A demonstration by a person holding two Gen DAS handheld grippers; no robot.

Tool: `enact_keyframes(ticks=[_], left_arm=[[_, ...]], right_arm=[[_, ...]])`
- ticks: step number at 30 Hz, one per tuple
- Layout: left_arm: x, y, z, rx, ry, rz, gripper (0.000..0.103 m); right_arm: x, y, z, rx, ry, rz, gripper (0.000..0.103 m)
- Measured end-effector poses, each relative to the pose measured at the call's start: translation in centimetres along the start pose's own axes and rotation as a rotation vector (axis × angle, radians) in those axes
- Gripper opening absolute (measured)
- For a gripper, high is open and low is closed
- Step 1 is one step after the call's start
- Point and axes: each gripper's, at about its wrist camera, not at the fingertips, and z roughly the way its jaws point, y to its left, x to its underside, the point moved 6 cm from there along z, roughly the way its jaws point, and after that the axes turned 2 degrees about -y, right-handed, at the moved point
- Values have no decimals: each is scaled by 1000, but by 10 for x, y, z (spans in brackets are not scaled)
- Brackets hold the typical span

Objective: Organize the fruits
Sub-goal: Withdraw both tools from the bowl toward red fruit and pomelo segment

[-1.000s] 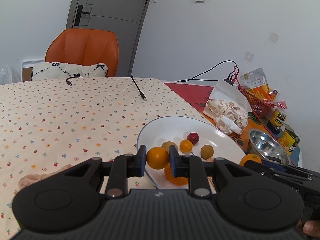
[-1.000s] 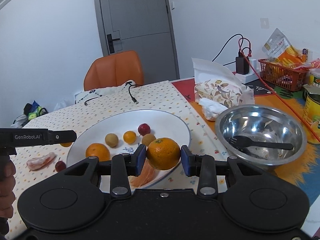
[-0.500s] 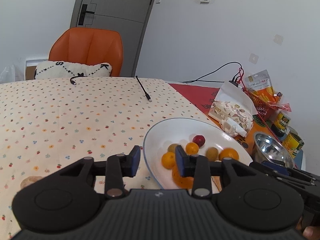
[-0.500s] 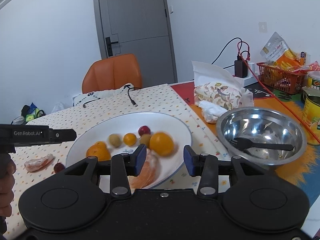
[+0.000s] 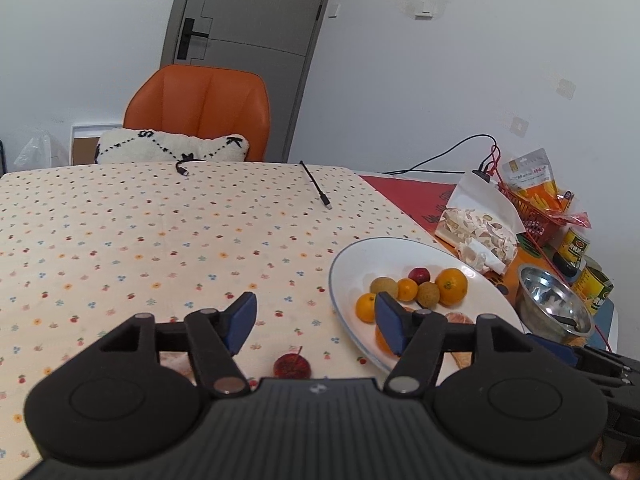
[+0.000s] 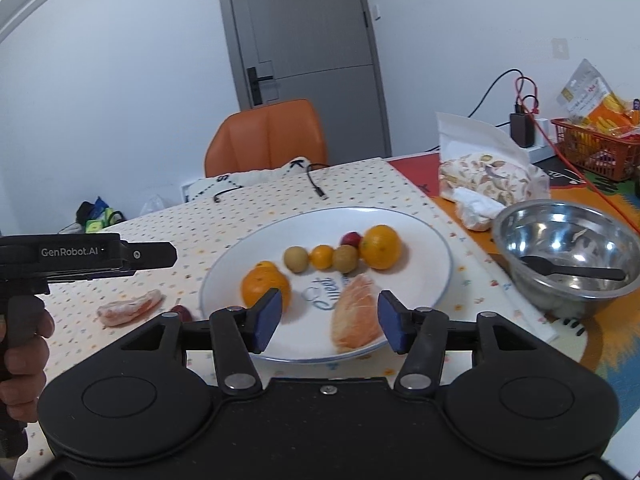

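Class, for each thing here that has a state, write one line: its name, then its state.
left gripper: open, empty
right gripper: open, empty
white plate: holds fruit
steel bowl: upright, black spoon inside
door: shut
peeled orange piece: on the tablecloth, off the plate

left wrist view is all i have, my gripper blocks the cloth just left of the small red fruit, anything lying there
Observer: Yes. A peeled orange segment lies on the dotted tablecloth, left of the white round plate and not touching it.
Operator: ok and the right gripper, holding anything
Observer: No. The right gripper is open and empty, above the plate's near rim.
Operator: whats on the plate behind my right finger
Observer: A large peeled citrus piece lies near the front of the plate, beside blue lettering printed on it.
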Motion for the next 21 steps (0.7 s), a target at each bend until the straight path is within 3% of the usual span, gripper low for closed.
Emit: enact_keyframes(ticks=[8,21], left_arm=[[3,16,-12,-32,0,8,71],[9,45,-28,-80,-1,2,72]], right_arm=[[3,17,-1,-51,11,7,54],[7,49,6,-127,31,-16,54]])
